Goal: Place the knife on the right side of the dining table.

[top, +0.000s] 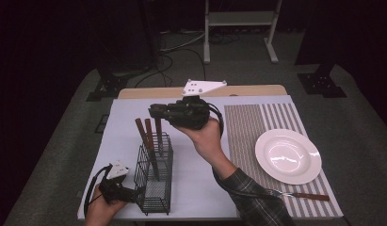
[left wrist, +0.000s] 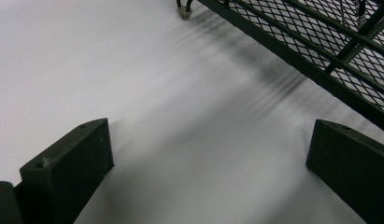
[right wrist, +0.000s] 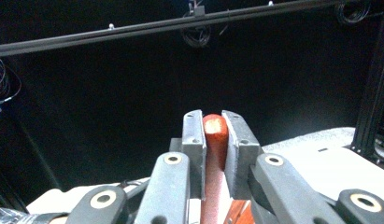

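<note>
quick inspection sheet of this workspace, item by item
surface: white table sheet with a striped placemat at right
job's things: black wire caddy holding wooden-handled utensils; one wooden handle clamped by the right gripper
clutter: white plate and a fork on the placemat
grippers: right gripper shut on the handle above the caddy; left gripper open beside the caddy's base
cables: floor cables behind the table
surroundings: dark room, white frame at back
</note>
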Demonstrator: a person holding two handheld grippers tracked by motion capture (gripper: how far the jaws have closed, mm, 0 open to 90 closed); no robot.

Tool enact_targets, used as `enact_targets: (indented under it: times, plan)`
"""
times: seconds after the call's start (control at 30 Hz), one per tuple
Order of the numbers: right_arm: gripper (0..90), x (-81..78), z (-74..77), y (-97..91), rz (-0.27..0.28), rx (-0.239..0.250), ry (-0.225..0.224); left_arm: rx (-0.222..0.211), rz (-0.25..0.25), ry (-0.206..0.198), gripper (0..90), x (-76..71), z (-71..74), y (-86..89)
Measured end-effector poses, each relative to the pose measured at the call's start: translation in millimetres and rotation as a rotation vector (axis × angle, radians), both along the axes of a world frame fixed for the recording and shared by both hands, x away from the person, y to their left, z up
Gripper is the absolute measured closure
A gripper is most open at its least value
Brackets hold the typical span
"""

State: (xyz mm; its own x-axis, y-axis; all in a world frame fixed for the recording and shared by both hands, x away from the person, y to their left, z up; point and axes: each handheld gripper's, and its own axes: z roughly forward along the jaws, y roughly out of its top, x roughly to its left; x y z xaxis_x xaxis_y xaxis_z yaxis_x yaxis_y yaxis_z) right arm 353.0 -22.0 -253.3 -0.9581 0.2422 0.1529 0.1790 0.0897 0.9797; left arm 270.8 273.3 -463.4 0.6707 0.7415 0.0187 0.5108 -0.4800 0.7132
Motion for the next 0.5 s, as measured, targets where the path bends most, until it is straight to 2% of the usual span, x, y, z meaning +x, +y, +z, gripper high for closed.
enact_targets:
  times: [0.5]
  plan:
    - [80.1,3.1,35.7,-29.1,-0.066,0.073,-0.047,-0.001,0.001,0.0,0.0,-0.1,-0.1,-0.1]
